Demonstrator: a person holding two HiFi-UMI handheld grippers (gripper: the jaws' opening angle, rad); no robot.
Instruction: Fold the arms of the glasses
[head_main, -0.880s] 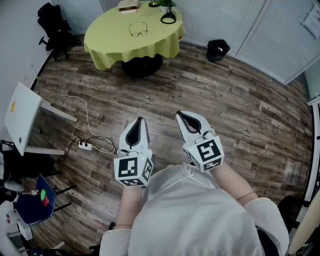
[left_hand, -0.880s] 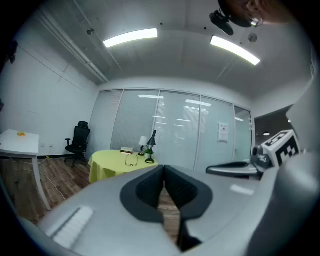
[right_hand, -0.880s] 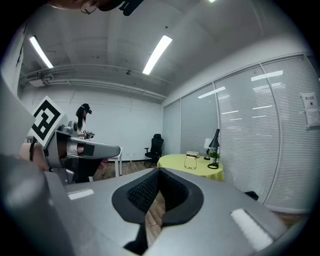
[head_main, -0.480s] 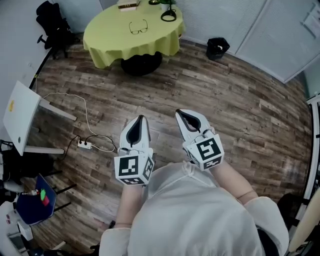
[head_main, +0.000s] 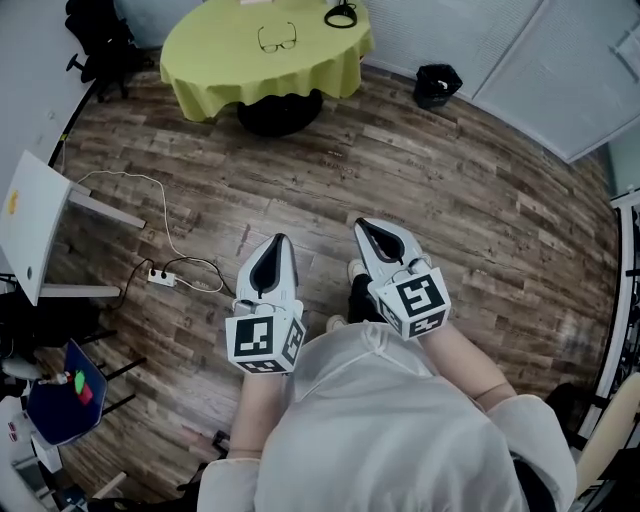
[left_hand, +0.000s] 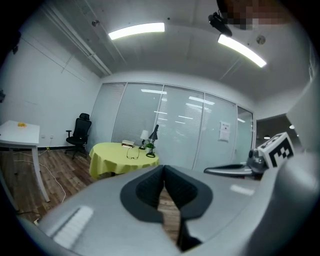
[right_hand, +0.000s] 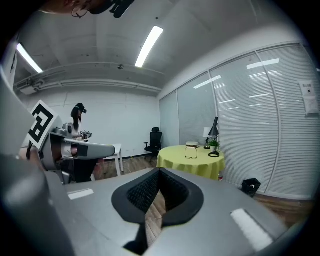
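Both claws are pressed together with nothing between them. From the head camera I see the left claw (head_main: 277, 241) and the right claw (head_main: 361, 226) held side by side, close in front of the person's white shirt (head_main: 400, 430). They hang over the wood plank floor (head_main: 480, 220) and both point toward the far end of the room. Looking along the left claw (left_hand: 163, 168), I see its dark pads meet at the tips, and only floor shows through the narrow slit behind them. The right claw (right_hand: 159, 171) reads the same way: pads touching at the front, empty.

The glasses (head_main: 277, 38) are well apart from both claws. They lie on the round table (head_main: 215, 75) with the yellow cloth, at the top of the head view, and their arms look unfolded. A black desk lamp (head_main: 340, 14) stands on the same table, just to the right of the glasses. Both gripper views show the glasses (left_hand: 132, 152) (right_hand: 191, 151) small and far off, ahead of the jaw tips.

Around the room I can make out a black waste bin (head_main: 437, 84) on the floor right of the round table and a black office chair (head_main: 95, 30) to its left. A white table (head_main: 25, 230) stands at the left edge, with a power strip (head_main: 158, 276) and its cable on the floor nearby. In the right gripper view a second person (right_hand: 78, 122) stands near the far wall.
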